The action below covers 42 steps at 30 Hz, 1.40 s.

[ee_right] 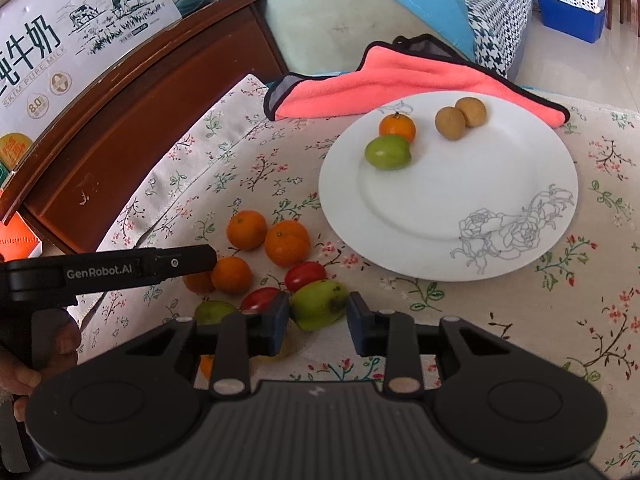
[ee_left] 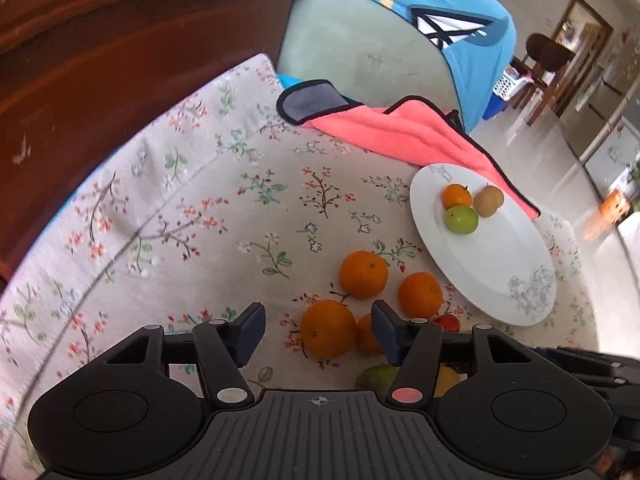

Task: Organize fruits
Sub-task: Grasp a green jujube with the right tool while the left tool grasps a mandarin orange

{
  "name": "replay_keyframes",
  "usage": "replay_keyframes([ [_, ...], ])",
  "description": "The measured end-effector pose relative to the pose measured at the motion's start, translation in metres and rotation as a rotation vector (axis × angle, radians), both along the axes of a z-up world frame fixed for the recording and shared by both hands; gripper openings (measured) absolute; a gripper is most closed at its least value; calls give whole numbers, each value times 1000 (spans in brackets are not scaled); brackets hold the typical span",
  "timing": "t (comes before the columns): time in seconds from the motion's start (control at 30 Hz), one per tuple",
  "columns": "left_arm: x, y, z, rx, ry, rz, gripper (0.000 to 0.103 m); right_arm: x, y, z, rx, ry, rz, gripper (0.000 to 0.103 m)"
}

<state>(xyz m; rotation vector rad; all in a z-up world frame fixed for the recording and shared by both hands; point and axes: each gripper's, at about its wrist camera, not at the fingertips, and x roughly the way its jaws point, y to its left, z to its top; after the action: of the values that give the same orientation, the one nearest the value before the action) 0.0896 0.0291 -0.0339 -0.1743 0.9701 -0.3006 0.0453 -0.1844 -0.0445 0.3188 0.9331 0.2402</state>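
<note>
Left wrist view first: the left gripper [ee_left: 318, 330] is partly open over the floral tablecloth [ee_left: 240, 208] with a big orange [ee_left: 327, 329] sitting between its fingers. The pads don't look like they're actually pressing on it, so I'd call it straddled, not gripped. Two more oranges [ee_left: 363, 274] lie just beyond, and the white plate [ee_left: 500, 264] off to the right already has a small orange, a green fruit [ee_left: 461, 219] and a brownish one on it. If it were me I'd centre the fingers on the widest part of that orange before squeezing, since another orange is touching it on the right and could get nudged or pinched along with it. Something green and something yellow sit under the gripper body, mostly cut off, can't say what they are. Right wrist view: the right gripper [ee_right: 318, 322] is narrowed down around a green fruit [ee_right: 318, 303] with a dark blemish. The left pad seems to touch it but I honestly can't tell if the right one does, so whether it's held is unclear. A red tomato [ee_right: 305, 274] is right behind it, so lift straight up and don't drag. The plate [ee_right: 448, 256] has loads of bare space nearby. The other gripper pokes in from the left and hides one orange partly. A milk carton [ee_right: 80, 28] is cut off at the top left corner.
</note>
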Motion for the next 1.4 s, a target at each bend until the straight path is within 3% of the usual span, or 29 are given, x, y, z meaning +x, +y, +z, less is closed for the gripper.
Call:
replay_keyframes([
  [0.07, 2, 5, 0, -21, 17, 26, 48, 0, -1, 0, 4, 2, 1, 32],
  [0.23, 5, 13, -1, -40, 26, 83, 48, 1, 0, 1, -3, 4, 1, 32],
  [0.67, -7, 7, -2, 68, 39, -8, 51, 0, -9, 1, 15, 33, -12, 30],
  [0.9, -17, -6, -2, 205, -33, -115, 48, 1, -11, 2, 25, 38, -26, 30],
  [1.1, -17, -11, -8, 218, -50, -152, 48, 1, -11, 2, 27, 39, -28, 30],
  [1.3, -17, -5, -8, 202, -57, -134, 31, 2, -12, 2, 25, 37, -24, 30],
  [1.4, -18, -6, -6, 197, -56, -128, 30, 1, -11, 3, 24, 34, -21, 29],
])
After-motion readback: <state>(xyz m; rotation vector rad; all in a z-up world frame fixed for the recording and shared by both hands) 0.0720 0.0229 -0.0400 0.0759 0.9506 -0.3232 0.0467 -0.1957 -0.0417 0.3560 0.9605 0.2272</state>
